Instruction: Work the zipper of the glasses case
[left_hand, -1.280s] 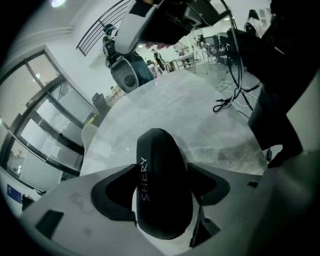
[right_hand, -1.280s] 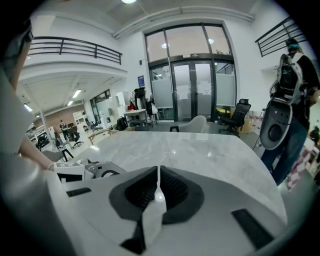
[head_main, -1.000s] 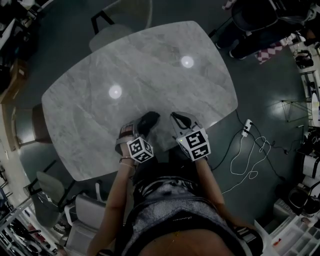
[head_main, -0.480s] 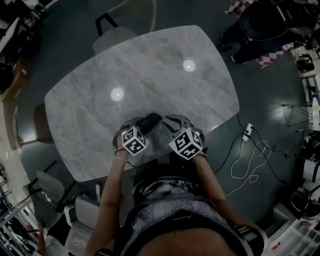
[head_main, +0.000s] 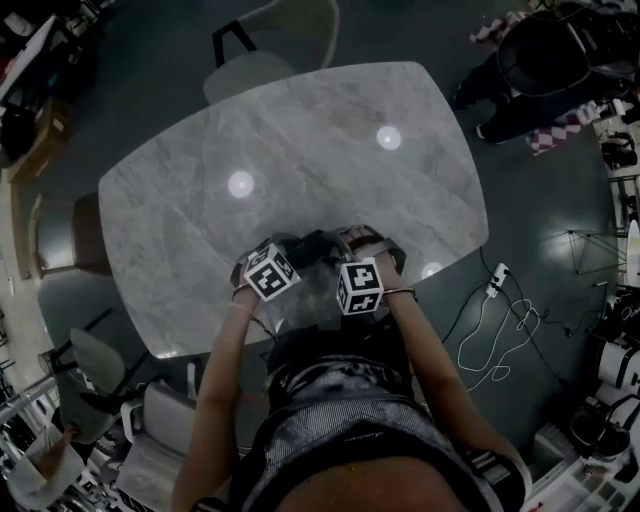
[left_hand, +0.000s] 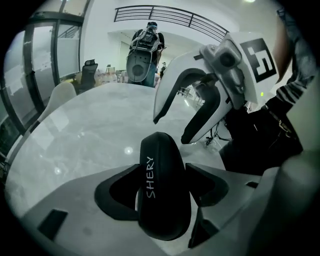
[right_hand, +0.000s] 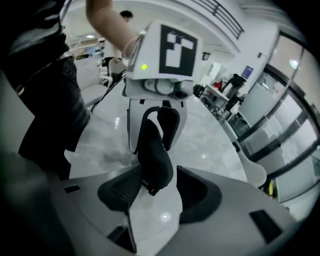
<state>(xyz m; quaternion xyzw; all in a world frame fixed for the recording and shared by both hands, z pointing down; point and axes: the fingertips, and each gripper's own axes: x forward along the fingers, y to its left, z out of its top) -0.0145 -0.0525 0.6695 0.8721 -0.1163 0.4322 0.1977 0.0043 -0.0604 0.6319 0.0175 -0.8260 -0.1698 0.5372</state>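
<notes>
Inward slant left forearm (head_main: 222, 372), right forearm (head_main: 428, 352)

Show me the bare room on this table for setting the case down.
The table is bare from the far edge to the glasses case, widest at the left and right ends. Only the near edge is crowded, around the held case.

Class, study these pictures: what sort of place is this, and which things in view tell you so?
Probably an open-plan office or lab: a large marble-look table ringed by chairs, a power strip on the floor, and glass partitions.
</notes>
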